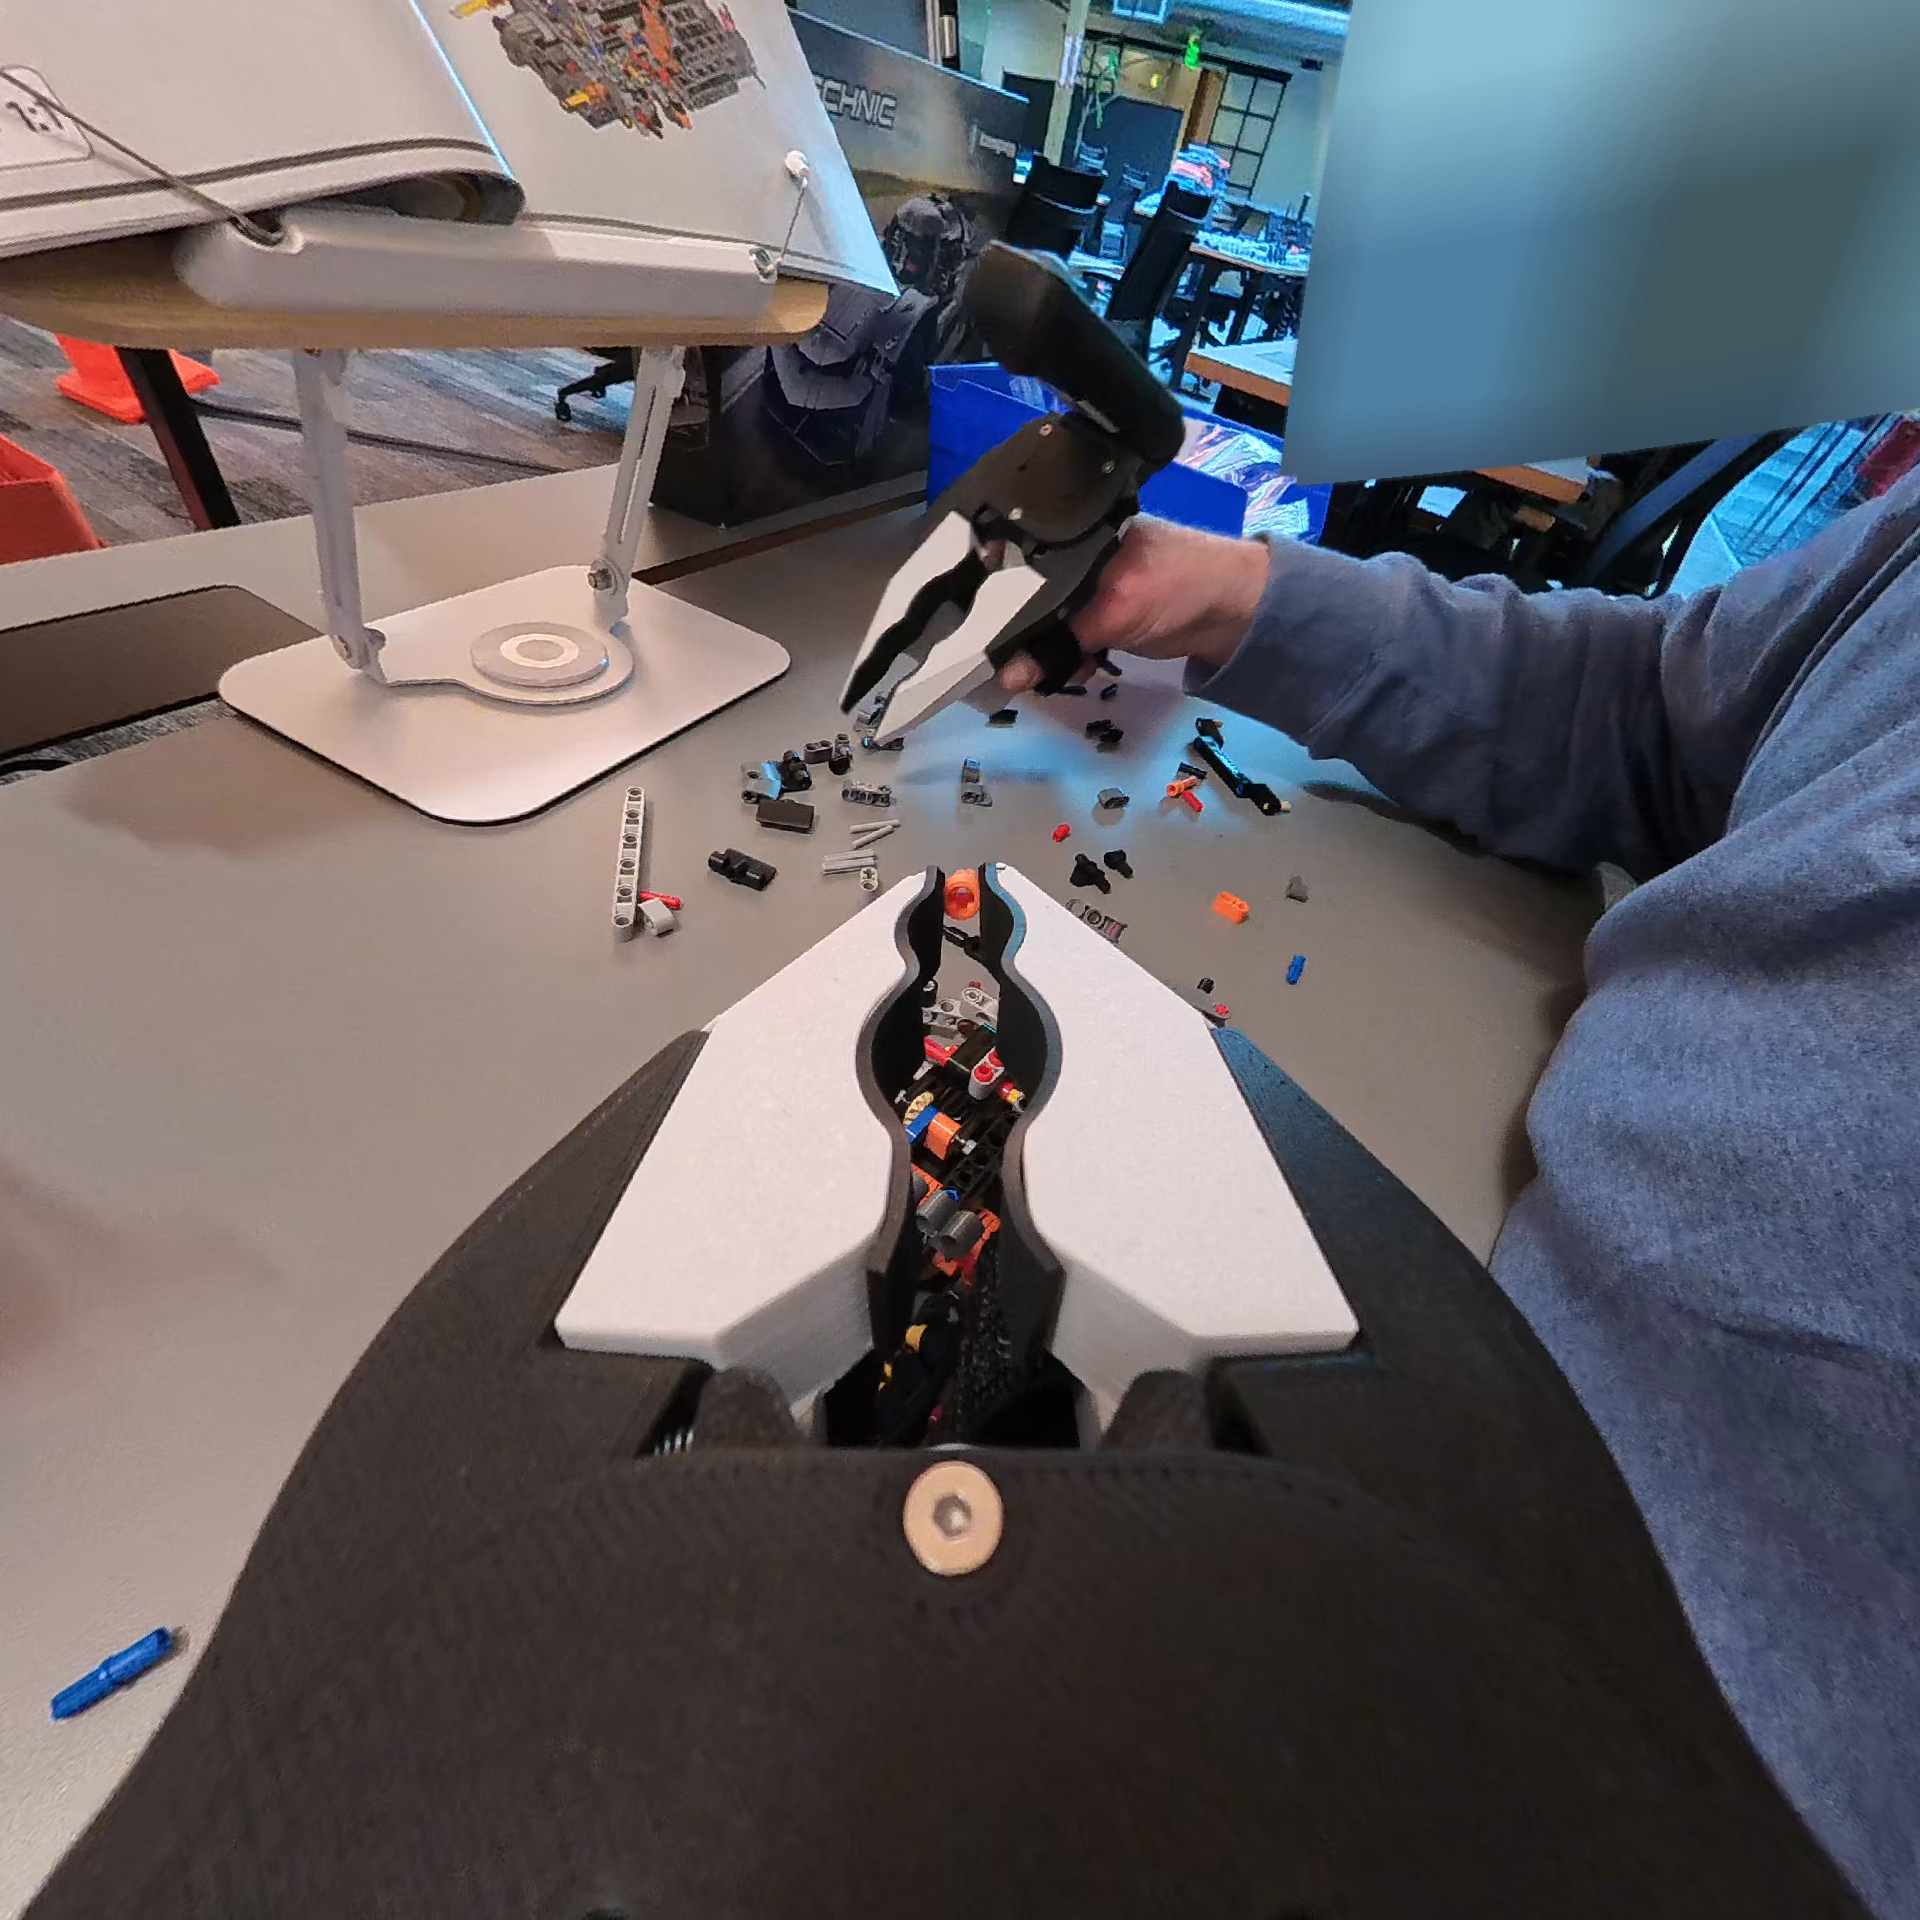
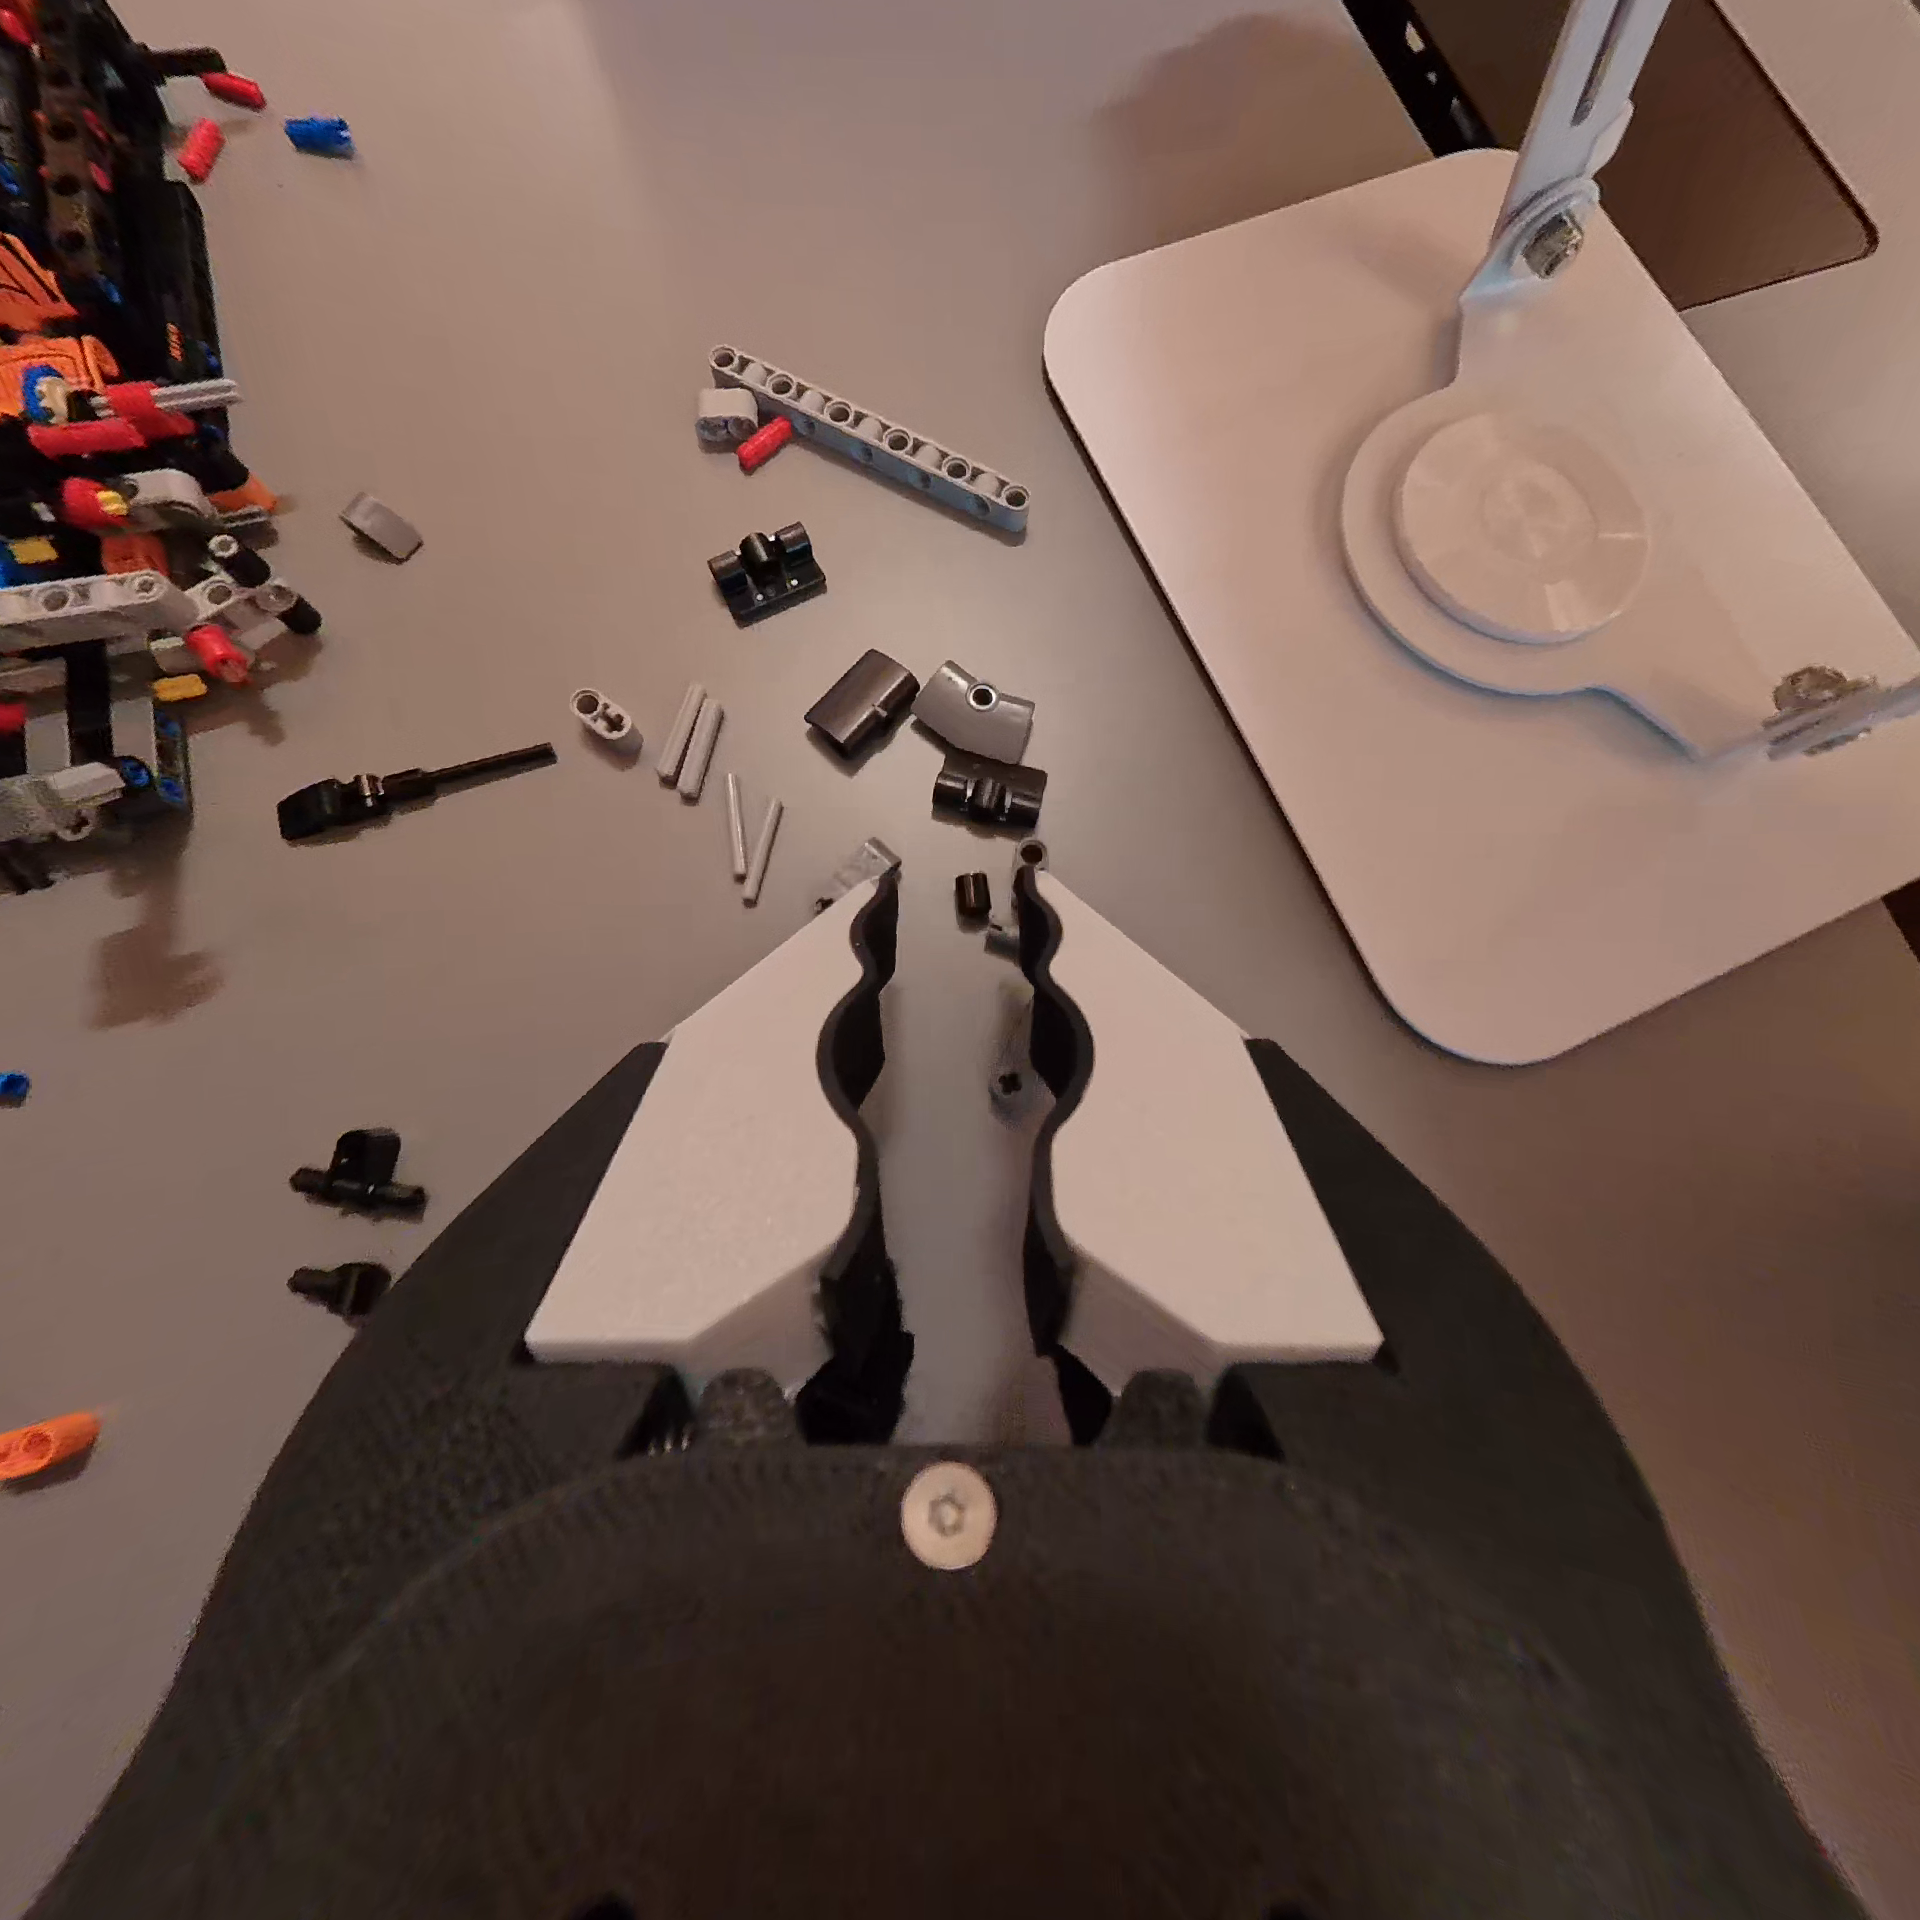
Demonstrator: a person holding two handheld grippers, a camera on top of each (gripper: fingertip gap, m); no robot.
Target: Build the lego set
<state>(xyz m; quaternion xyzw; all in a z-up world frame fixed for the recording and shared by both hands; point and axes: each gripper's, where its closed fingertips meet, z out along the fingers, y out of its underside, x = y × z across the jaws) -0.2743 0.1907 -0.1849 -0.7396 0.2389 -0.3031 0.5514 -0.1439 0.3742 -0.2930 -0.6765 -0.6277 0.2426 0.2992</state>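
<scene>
Left gripper fingers are closed around the lego build: a dense, long black Technic frame with orange, red, grey and a few yellow and blue parts, seen through the gap between the fingers, with an orange round piece right at the tips. In the right wrist view the same build sits at the left edge of the table, black beams with red pins, orange panels and light grey liftarms. Right gripper fingers are apart with nothing between them, tips low over the loose parts near the stand base; in the left wrist view the right gripper is held by a hand in a blue-grey sleeve. Loose parts are scattered mid-table: a long grey beam with a red pin touching it, a black axle piece, grey axles, a black curved panel just beside a grey one. An open instruction booklet rests on the stand, toward the far edge of the table.
</scene>
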